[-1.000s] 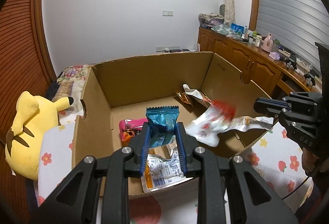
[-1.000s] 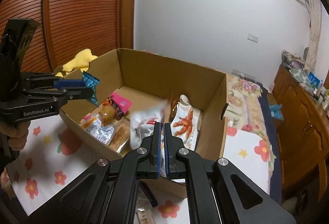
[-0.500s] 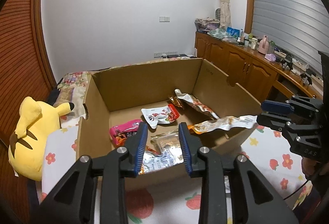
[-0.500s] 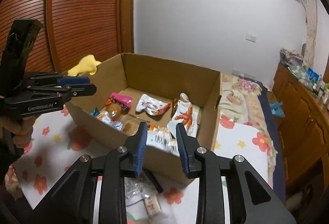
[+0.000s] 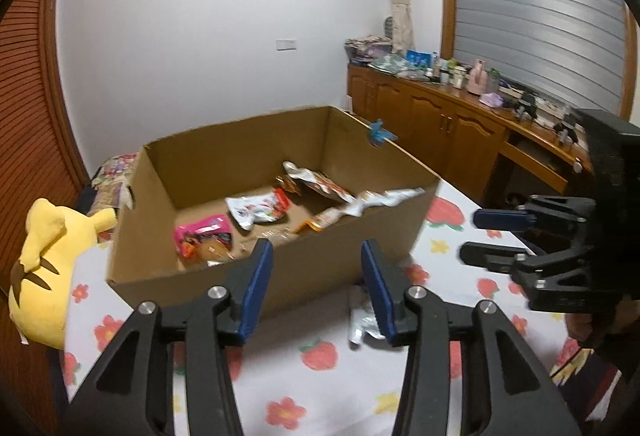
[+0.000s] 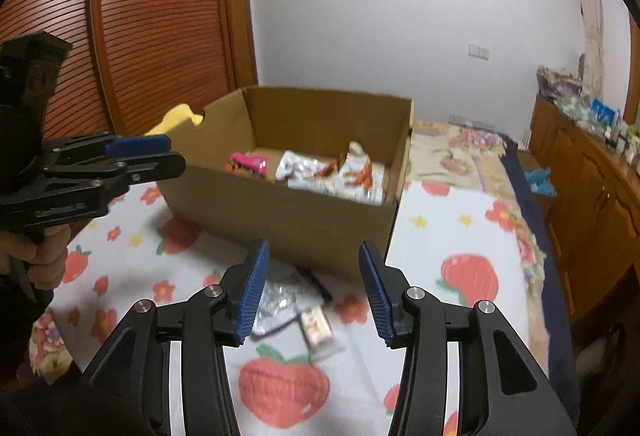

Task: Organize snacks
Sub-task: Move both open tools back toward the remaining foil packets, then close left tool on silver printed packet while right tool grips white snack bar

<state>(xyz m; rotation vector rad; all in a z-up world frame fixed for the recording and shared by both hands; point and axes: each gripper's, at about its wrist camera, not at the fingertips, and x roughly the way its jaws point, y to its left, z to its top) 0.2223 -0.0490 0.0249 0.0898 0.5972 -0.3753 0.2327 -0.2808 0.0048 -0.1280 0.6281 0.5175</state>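
Observation:
An open cardboard box [image 5: 224,152] [image 6: 304,212] stands on a bed with a strawberry-print sheet. Inside lie several snack packets: a pink one [image 5: 202,236] [image 6: 248,162], a white and red one [image 5: 260,208] [image 6: 304,168], and a long one with orange print [image 5: 320,186] [image 6: 360,176]. A few loose packets [image 6: 296,308] [image 5: 362,320] lie on the sheet in front of the box. My left gripper [image 5: 316,286] [image 6: 144,156] is open and empty, short of the box's near wall. My right gripper [image 6: 312,288] [image 5: 496,236] is open and empty above the loose packets.
A yellow plush toy [image 5: 44,260] lies left of the box. A wooden sideboard [image 5: 460,128] with clutter runs along the right wall. A slatted wooden door [image 6: 140,28] stands at the left. The bed's right edge [image 6: 540,256] drops to the floor.
Both grippers let go of their packets into the box, opened wide, and drew back from it toward the loose packets on the sheet.

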